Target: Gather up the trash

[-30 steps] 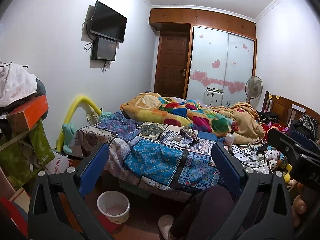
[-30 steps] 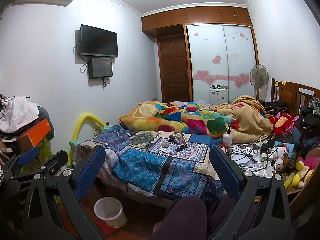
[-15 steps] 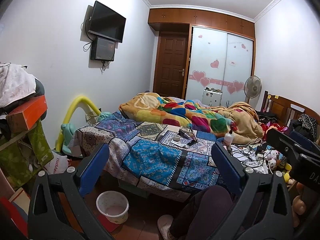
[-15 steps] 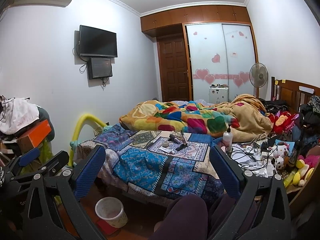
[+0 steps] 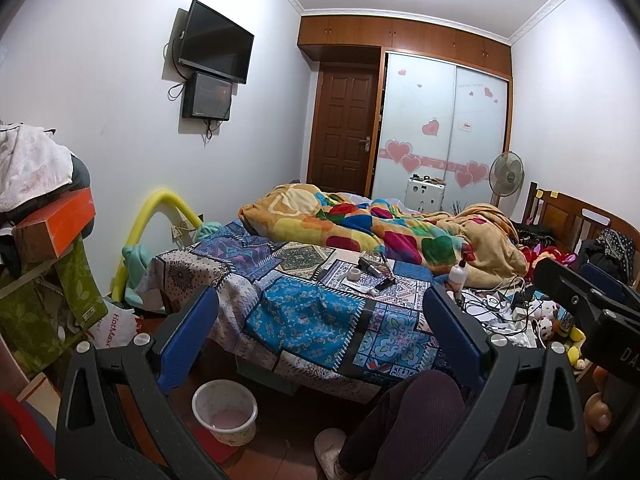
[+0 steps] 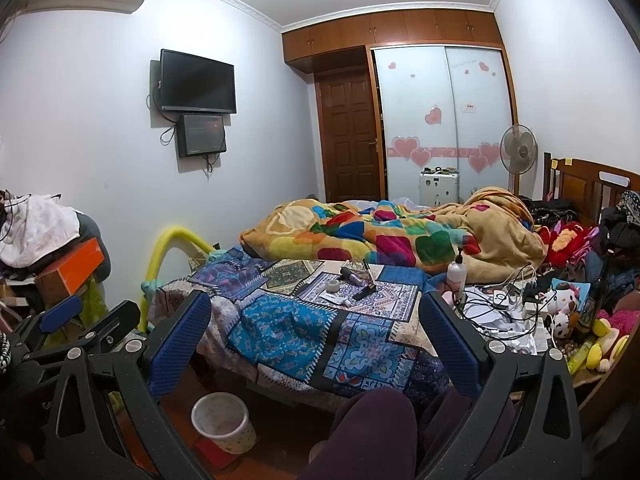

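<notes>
left gripper point(image 5: 318, 332): jaws wide apart, nothing between them, held above the floor facing the bed point(image 5: 304, 308)
right gripper point(image 6: 314, 330): also spread wide, empty
trash spot: small items on the patchwork cover mid-bed; white wrapper or tube point(image 6: 336, 300), roll of tape point(image 6: 333, 286)
bin point(image 5: 225, 410): pale bucket on the floor below the bed's near edge
handling guess: wrapper light, thin, crushable; pinch across its middle
look: too small to tell more
</notes>
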`<control>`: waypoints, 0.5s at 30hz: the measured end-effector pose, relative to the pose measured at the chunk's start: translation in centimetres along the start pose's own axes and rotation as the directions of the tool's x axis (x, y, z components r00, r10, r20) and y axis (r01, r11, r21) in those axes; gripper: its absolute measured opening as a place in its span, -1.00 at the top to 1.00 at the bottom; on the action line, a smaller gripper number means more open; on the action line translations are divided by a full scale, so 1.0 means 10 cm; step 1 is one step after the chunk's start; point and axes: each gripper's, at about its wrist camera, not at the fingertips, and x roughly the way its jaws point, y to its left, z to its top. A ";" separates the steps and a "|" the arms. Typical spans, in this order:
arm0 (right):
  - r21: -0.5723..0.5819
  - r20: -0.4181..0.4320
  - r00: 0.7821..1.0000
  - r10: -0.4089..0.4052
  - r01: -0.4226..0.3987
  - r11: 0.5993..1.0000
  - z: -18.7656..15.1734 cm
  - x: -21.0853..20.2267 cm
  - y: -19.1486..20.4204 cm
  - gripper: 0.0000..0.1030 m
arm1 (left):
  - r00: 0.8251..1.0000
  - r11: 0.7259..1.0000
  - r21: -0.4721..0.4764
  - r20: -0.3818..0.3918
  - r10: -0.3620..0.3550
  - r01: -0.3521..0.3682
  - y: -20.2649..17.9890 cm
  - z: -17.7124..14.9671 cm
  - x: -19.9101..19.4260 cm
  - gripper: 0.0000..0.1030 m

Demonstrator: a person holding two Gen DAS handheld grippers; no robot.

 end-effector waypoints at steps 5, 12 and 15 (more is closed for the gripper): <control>0.000 -0.003 1.000 0.002 -0.002 1.000 0.02 0.01 0.00 -1.00 | 1.000 1.000 -0.001 -0.001 0.000 0.000 0.01 0.01 0.01 -0.99; 0.001 -0.004 1.000 0.002 -0.002 1.000 0.01 0.01 0.01 -1.00 | 1.000 1.000 -0.002 -0.001 -0.001 0.001 0.02 0.01 0.01 -0.99; 0.001 -0.005 1.000 0.003 -0.003 1.000 0.00 0.01 0.02 -1.00 | 1.000 1.000 0.002 -0.001 -0.001 0.001 0.02 0.00 0.01 -0.99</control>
